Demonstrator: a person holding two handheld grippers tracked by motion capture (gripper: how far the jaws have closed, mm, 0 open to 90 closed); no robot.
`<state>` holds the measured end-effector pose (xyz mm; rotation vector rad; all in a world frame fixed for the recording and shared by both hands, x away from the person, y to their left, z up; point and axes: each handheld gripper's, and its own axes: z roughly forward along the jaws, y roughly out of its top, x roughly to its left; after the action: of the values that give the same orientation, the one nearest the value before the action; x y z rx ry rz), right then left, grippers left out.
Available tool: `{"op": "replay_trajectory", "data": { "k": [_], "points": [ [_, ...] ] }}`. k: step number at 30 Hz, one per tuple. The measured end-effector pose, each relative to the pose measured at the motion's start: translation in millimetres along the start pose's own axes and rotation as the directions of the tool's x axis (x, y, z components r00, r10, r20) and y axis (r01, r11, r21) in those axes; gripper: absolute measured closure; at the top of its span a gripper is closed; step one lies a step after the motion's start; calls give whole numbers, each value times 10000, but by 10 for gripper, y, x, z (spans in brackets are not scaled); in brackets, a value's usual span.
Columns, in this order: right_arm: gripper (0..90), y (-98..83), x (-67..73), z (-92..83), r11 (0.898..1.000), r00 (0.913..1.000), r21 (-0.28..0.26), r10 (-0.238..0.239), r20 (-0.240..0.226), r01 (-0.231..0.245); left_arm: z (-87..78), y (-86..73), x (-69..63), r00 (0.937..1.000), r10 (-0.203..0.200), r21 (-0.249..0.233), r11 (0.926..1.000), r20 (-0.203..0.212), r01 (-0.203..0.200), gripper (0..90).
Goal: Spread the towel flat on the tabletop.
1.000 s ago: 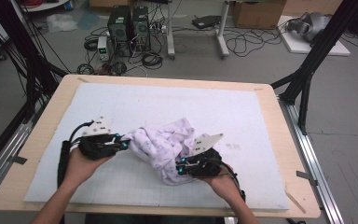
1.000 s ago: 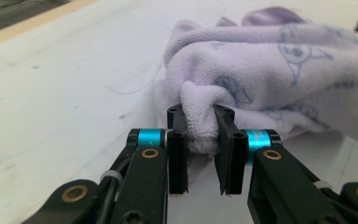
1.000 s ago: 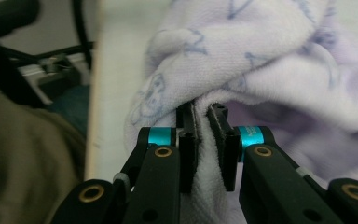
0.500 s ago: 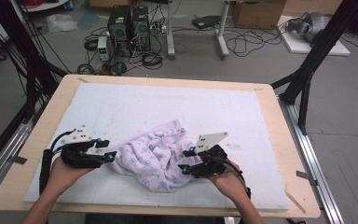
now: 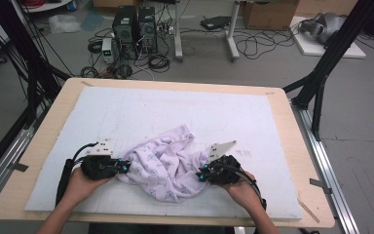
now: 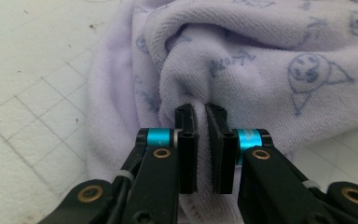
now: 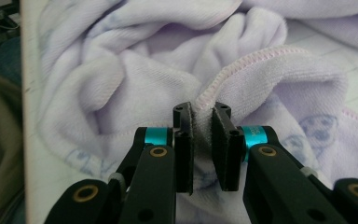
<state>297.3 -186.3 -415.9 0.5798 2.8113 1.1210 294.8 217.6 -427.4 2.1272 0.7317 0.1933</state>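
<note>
A crumpled lilac towel [image 5: 163, 163] with printed faces lies on the white gridded mat [image 5: 190, 112] near the front edge. My left gripper [image 5: 122, 166] sits at the towel's left side. In the left gripper view the left gripper [image 6: 201, 112] has just closed, and its pads pinch a fold of the towel [image 6: 261, 60]. My right gripper [image 5: 202, 174] is at the towel's right side. Seen in the right gripper view, the right gripper [image 7: 201, 114] has also just closed, with the stitched hem of the towel [image 7: 242, 65] caught between its pads.
The mat covers a wooden table [image 5: 302, 161] whose near edge is close behind both hands. The back half of the mat is bare. Black frame posts [image 5: 321, 73] stand at the table's right and left; computers and cables [image 5: 136, 29] lie on the floor beyond.
The towel, bunched high between the grippers before, now lies lower and more spread on the mat. The left hand has sunk toward the near edge. Both grippers have taken new holds on the cloth.
</note>
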Motion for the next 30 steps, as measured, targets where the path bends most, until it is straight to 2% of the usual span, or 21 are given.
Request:
{"op": "replay_trajectory", "data": {
  "k": [5, 7, 8, 10, 12, 14, 16, 18, 20, 22, 23, 25, 28, 30],
  "points": [
    [808, -140, 145, -158, 9997, 9991, -49, 258, -338, -259, -183, -50, -110, 9995, 241, -188, 9995, 201, -237, 842],
    [785, -123, 199, -213, 10000, 9998, -27, 74, -200, -75, -242, -55, -132, 9993, 327, -251, 9992, 181, -322, 828],
    [756, -92, 216, -249, 9999, 10000, -136, -16, -57, 15, -269, -53, -134, 9994, 311, -302, 9991, 123, -308, 788],
    [688, 4, 221, -311, 9984, 9996, -504, -238, 147, 245, -316, -43, -105, 9998, 188, -438, 9989, -15, -188, 638],
    [565, 109, 193, -310, 9972, 9971, -522, -507, 564, 537, -345, -36, -59, 9998, 16, -540, 9985, -204, -27, 543],
    [497, 181, 112, -263, 9978, 9949, -382, -500, 876, 535, -345, -37, -12, 9996, -149, -568, 9983, -238, 135, 504],
    [476, 191, 12, -185, 9992, 9967, -258, -296, 760, 317, -303, -45, 20, 9994, -239, -492, 9985, -232, 228, 488],
    [491, 154, -81, -80, 9999, 9972, 158, -35, 746, 24, -226, -52, 38, 9996, -230, -300, 9993, -175, 225, 489],
    [586, 81, -138, 10, 9983, 9987, 464, 332, 384, -350, -139, -61, 43, 9999, -135, -49, 9999, -6, 135, 523],
    [701, 16, -139, 57, 9969, 9988, 600, 499, 15, -499, -50, -71, 33, 9998, -75, 140, 9999, 167, 73, 570],
    [728, -17, -123, 52, 9971, 9981, 482, 598, -128, -591, -12, -75, 28, 9996, 50, 212, 9998, 284, -56, 652],
    [753, -33, -80, 17, 9972, 9983, 525, 551, -196, -540, 27, -76, 19, 9992, 60, 213, 9997, 389, -69, 747],
    [766, -71, 13, -23, 9971, 9978, 595, 505, -427, -479, -5, -72, -3, 9985, 61, 170, 9998, 535, -70, 806],
    [769, -110, 88, -50, 9972, 9957, 617, 474, -790, -426, -54, -78, -43, 9970, 77, 84, 9999, 774, -84, 818]
  ]
}}
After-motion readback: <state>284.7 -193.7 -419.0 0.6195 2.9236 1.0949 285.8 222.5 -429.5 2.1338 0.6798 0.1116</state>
